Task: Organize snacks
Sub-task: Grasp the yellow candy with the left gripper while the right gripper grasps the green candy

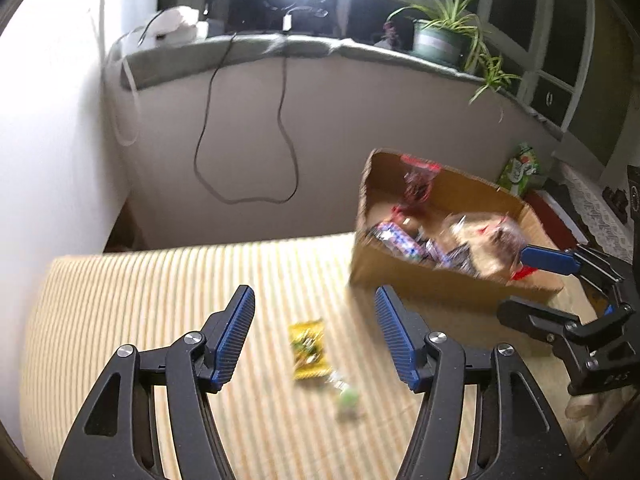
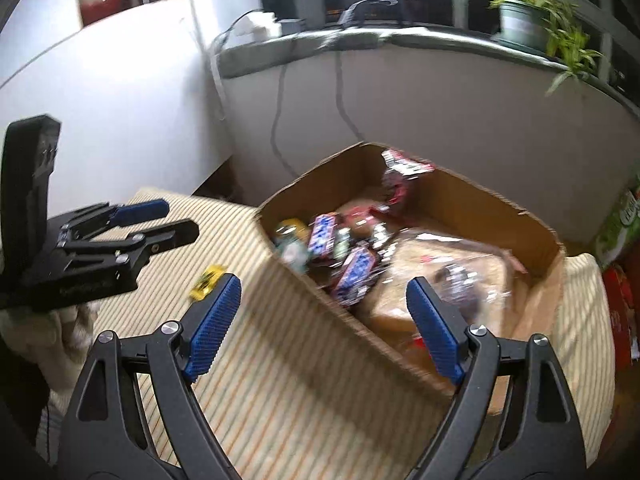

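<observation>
On the striped surface (image 1: 160,288) ahead of you, a yellow snack packet (image 1: 309,350) lies flat at 12 o'clock from your left tool (image 1: 316,330), between its spread fingers and clear of both. That left tool is wide open and holds nothing. Just past the packet toward 5 o'clock sits a small blurred greenish wrapper (image 1: 347,397). At 2 o'clock stands an open cardboard box (image 1: 452,286) filled with chocolate bars (image 2: 355,270) and bagged snacks; the blur hides finer detail. Your right tool (image 2: 324,318) hangs above the box's near wall, its fingers spread wide and empty. From the right wrist view, the packet (image 2: 208,276) shows at 10 o'clock, just beside the left finger's pad. A potted plant (image 1: 442,26) sits on the sill behind.
</observation>
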